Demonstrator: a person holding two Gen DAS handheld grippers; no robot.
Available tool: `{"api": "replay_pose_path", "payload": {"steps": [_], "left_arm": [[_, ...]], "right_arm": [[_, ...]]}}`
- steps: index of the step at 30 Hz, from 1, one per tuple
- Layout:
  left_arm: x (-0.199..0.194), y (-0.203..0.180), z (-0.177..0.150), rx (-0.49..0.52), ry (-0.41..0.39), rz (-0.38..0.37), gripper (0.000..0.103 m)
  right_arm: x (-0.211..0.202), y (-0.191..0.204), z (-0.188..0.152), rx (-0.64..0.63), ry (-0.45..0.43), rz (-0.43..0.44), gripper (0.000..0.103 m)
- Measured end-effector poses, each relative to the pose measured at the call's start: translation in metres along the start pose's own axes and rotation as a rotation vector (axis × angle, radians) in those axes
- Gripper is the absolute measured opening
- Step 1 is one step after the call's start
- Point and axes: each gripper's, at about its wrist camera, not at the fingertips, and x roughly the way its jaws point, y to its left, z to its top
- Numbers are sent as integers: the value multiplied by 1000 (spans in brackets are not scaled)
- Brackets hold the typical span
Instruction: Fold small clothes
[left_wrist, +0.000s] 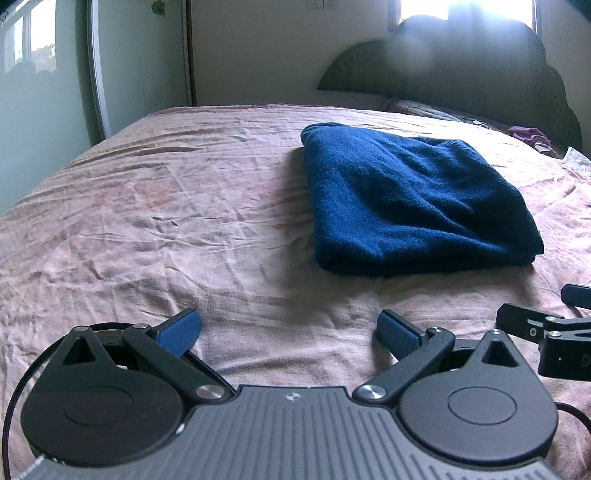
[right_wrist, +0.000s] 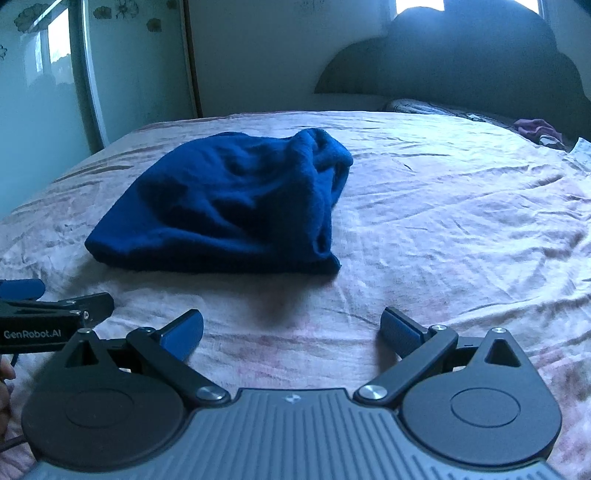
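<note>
A dark blue knitted garment (left_wrist: 410, 199) lies folded into a thick rectangle on the pink bedsheet (left_wrist: 166, 206). My left gripper (left_wrist: 288, 332) hovers open above the sheet, short of the garment's near edge and a little to its left, with nothing between its blue pads. In the right wrist view the same garment (right_wrist: 229, 206) sits ahead and to the left, its right side bunched. There my right gripper (right_wrist: 291, 334) is open too, empty, clear of the cloth. Each gripper shows at the edge of the other's view: the right one (left_wrist: 561, 325), the left one (right_wrist: 44, 314).
A dark scalloped headboard (left_wrist: 461, 74) rises at the far end of the bed under a bright window. Pillows and a small purple cloth (left_wrist: 528, 134) lie by it at the far right. A wardrobe with mirrored doors (left_wrist: 44, 92) stands left of the bed.
</note>
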Motion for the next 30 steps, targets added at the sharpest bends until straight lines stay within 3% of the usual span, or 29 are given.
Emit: {"api": "replay_pose_path", "payload": {"steps": [30], "left_arm": [[-3, 2, -1, -28, -2, 23, 103]], "right_arm": [[4, 5, -2, -33, 15, -28, 103]]}}
